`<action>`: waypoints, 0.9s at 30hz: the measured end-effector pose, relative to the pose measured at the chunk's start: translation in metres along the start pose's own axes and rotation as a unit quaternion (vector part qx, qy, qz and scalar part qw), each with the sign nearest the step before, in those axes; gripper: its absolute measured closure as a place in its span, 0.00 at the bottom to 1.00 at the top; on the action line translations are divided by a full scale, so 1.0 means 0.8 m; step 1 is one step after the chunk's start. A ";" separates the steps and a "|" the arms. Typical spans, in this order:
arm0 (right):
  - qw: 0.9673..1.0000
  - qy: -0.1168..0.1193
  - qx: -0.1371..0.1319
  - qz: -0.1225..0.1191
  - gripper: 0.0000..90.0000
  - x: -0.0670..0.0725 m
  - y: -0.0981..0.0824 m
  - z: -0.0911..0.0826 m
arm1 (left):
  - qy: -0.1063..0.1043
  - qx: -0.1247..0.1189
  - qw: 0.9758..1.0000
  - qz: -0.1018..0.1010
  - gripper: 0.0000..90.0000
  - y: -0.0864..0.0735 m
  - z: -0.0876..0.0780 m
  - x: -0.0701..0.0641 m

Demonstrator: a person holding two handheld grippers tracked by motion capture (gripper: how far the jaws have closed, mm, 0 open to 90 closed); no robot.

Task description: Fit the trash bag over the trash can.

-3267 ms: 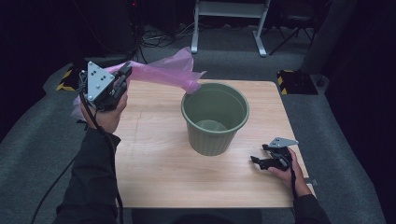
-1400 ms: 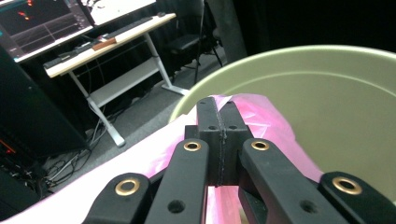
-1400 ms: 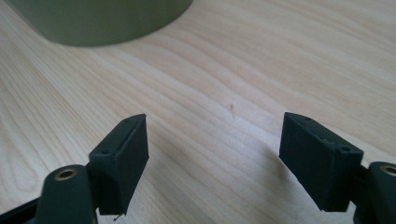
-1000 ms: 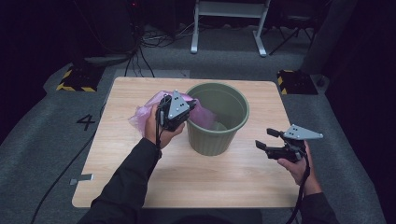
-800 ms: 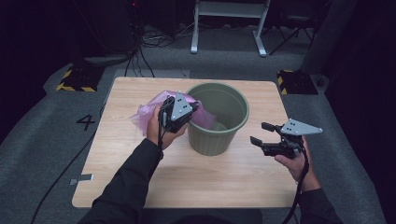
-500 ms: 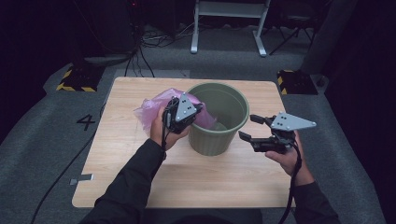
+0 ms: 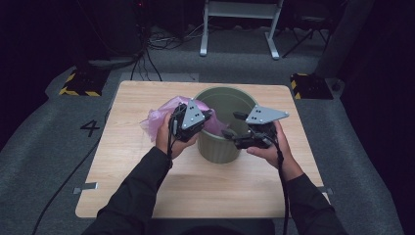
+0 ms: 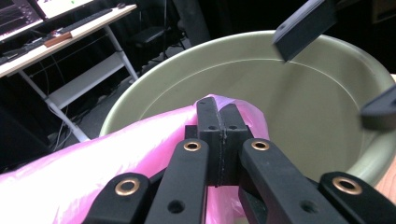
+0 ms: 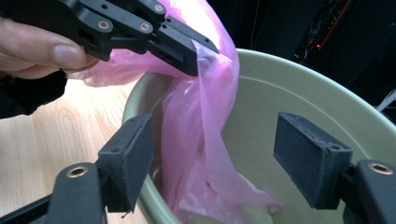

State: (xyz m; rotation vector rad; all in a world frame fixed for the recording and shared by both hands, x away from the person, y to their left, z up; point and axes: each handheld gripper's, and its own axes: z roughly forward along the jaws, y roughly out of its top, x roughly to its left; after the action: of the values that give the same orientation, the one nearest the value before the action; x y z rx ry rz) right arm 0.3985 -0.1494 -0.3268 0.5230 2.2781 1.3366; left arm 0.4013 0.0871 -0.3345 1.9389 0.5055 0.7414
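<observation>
So, going left to right in the high view: the pink plastic bag (image 7: 159, 116) is bunched up left of centre on the wooden table (image 7: 147, 186), with one end draped over the rim and down into the green bin (image 7: 222, 147) at mid-frame. Left gripper (image 7: 203, 117) has its jaws clamped tight on that bag right at the bin's left rim. Right gripper (image 7: 234, 131), just right of centre over the bin's near rim, is spread wide with nothing pinched, the bag hanging loose between its pads (image 9: 128, 161).
</observation>
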 end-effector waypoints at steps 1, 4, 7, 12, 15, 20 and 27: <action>1.000 0.000 0.000 -0.003 0.32 0.001 0.002 0.005 | -0.001 -0.001 1.000 0.000 1.00 0.000 -0.001 0.000; 1.000 0.011 0.001 0.008 0.37 0.001 0.006 0.017 | -0.003 -0.002 1.000 -0.001 1.00 0.000 -0.003 -0.001; 1.000 0.006 0.006 0.005 0.42 0.001 0.007 0.022 | -0.003 -0.001 1.000 0.004 1.00 0.000 -0.004 -0.004; 1.000 0.011 0.006 0.006 0.58 0.000 0.008 0.032 | -0.007 0.000 1.000 0.008 1.00 0.002 -0.005 -0.007; 1.000 0.021 0.005 0.009 0.73 0.001 0.007 0.037 | -0.010 0.003 1.000 0.010 1.00 0.003 -0.005 -0.009; 0.999 0.034 -0.011 0.014 0.92 0.003 0.004 0.037 | -0.008 -0.004 1.000 0.002 0.98 0.002 -0.005 -0.009; 0.999 0.023 -0.020 0.014 1.00 0.004 0.000 0.032 | 0.008 0.002 1.000 -0.003 0.71 0.003 -0.015 -0.013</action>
State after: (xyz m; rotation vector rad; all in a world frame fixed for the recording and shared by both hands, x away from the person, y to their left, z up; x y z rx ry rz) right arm 0.4096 -0.1295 -0.3387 0.5167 2.2839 1.4177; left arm 0.3857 0.0877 -0.3311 1.9353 0.5212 0.7529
